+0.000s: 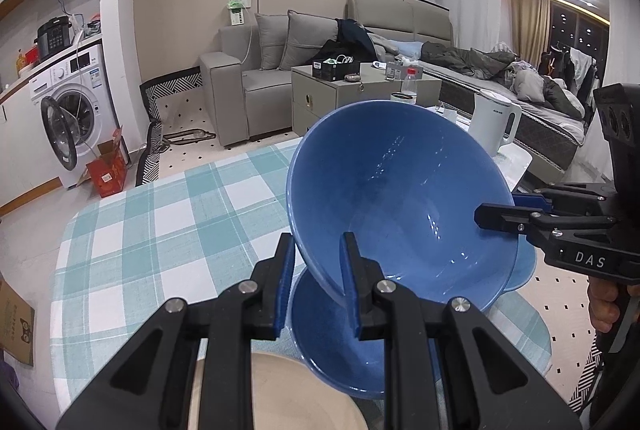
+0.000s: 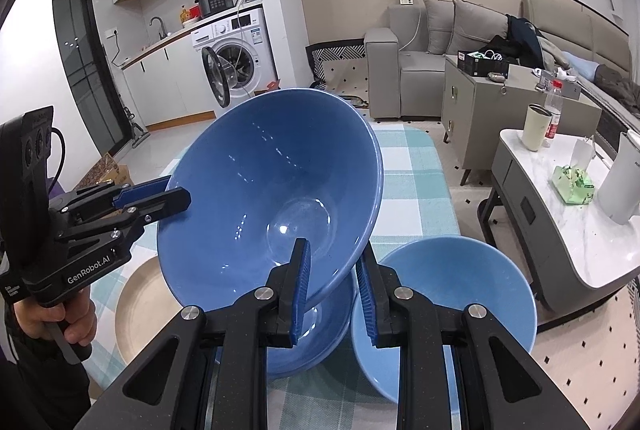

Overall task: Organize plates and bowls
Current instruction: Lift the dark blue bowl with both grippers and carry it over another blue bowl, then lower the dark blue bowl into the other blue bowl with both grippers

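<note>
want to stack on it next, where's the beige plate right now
The beige plate lies flat on the checked tablecloth, low left in the right wrist view, just left of the blue bowl under the raised one.

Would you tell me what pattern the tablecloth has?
The tablecloth is a teal-and-white check, clearest in the left wrist view.

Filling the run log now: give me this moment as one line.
left gripper: shut on large blue bowl rim | right gripper: shut on opposite rim | bowl: lifted, tilted above second blue bowl | beside: light blue bowl, beige plate
</note>
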Available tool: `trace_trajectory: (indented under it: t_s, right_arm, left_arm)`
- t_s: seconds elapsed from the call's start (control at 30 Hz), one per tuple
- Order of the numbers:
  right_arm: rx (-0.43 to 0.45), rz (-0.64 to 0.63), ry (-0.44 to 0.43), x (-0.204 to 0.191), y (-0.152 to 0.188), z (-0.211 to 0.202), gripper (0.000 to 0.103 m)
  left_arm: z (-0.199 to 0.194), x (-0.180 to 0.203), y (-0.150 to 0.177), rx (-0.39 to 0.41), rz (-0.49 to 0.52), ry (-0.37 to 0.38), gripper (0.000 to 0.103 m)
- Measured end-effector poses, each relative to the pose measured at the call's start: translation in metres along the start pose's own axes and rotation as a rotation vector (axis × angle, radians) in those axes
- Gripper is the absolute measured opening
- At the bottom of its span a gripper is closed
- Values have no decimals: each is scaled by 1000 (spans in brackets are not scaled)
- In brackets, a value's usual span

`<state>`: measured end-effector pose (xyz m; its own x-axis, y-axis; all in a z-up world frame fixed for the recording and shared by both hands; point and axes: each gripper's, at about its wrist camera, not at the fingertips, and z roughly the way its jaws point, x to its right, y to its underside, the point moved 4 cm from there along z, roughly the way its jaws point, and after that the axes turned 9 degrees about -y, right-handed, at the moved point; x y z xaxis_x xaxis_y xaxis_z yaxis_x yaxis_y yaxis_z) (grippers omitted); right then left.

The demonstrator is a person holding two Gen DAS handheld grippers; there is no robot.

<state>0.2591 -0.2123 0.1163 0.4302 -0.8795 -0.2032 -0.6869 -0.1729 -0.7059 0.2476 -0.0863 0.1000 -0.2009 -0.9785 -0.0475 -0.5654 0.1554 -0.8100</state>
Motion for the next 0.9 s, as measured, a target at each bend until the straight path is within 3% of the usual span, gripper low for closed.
trace_trajectory:
  t_s: [0.9]
  right_arm:
    - [-102, -9, -10, -9, 33, 23, 23]
  left_arm:
    - [9, -7, 39, -60, -13, -6, 21]
